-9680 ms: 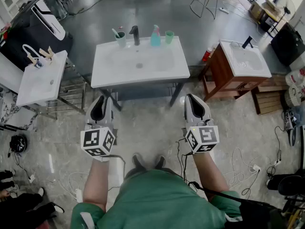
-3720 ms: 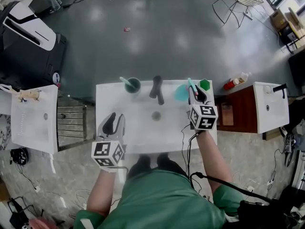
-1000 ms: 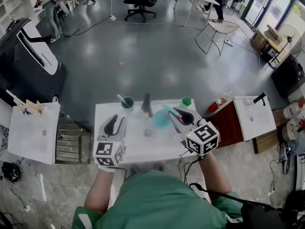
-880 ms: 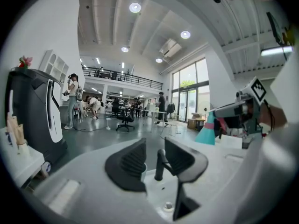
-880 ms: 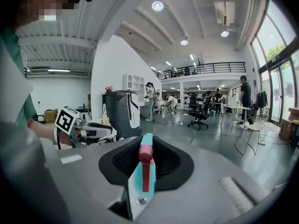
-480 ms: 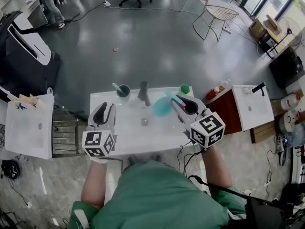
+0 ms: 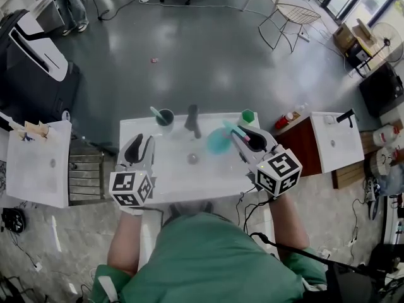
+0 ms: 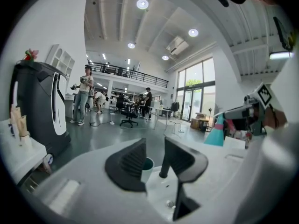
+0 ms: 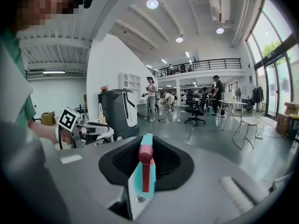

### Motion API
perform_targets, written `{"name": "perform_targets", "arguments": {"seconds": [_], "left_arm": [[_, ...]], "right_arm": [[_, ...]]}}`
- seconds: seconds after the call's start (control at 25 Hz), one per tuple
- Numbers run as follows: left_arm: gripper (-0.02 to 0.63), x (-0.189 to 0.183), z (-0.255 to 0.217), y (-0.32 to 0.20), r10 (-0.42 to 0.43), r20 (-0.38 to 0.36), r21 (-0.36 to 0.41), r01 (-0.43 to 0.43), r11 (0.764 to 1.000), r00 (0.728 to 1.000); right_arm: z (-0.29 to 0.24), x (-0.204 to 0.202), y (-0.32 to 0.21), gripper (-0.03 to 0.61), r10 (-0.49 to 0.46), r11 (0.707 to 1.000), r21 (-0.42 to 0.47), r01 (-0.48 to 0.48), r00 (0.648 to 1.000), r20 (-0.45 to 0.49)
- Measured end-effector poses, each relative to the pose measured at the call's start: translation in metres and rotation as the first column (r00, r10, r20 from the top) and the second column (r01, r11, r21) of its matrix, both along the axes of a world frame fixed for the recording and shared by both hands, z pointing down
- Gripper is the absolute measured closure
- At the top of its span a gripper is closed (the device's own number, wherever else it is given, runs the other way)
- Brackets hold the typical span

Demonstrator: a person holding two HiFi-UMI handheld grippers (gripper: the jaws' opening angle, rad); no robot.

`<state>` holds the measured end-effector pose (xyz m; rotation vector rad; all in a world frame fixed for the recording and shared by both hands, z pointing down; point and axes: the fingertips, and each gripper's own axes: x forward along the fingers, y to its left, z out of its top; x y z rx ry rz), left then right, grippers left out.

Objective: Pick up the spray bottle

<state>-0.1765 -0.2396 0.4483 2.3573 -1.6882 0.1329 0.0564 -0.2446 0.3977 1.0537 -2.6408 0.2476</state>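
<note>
The teal spray bottle (image 7: 218, 142) with a pink trigger hangs tilted above the white sink (image 7: 170, 180), its body toward the basin. My right gripper (image 7: 238, 134) is shut on its neck. In the right gripper view the bottle's head (image 9: 145, 164) sits clamped between the dark pads. My left gripper (image 7: 140, 140) hovers over the sink's left side, jaws apart and empty. The left gripper view (image 8: 156, 164) looks through that gap at a cup (image 8: 147, 165) and the black faucet (image 8: 164, 166), with the held bottle (image 8: 216, 135) off to the right.
At the sink's back edge stand a dark cup with a toothbrush (image 7: 165, 117), the faucet (image 7: 192, 120) and a green cup (image 7: 247, 116). A wooden cabinet with a second basin (image 7: 333, 144) is to the right, a small white basin (image 7: 35, 163) to the left, and a black machine (image 7: 35, 49) behind it.
My right gripper took the bottle from the sink's back edge and has lifted it; over the last second it stays held and tilted. My left gripper drifted slightly left.
</note>
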Motion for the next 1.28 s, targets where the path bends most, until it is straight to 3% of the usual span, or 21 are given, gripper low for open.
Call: {"name": "perform_targets", "arguments": {"seconds": [1.28], "left_arm": [[0.492, 0.012, 0.005, -0.008, 0.006, 0.011, -0.015, -0.006, 1.000, 1.000]], "right_arm": [[0.008, 0.015, -0.009, 0.514, 0.012, 1.000, -0.014, -0.012, 0.999, 0.037]]}}
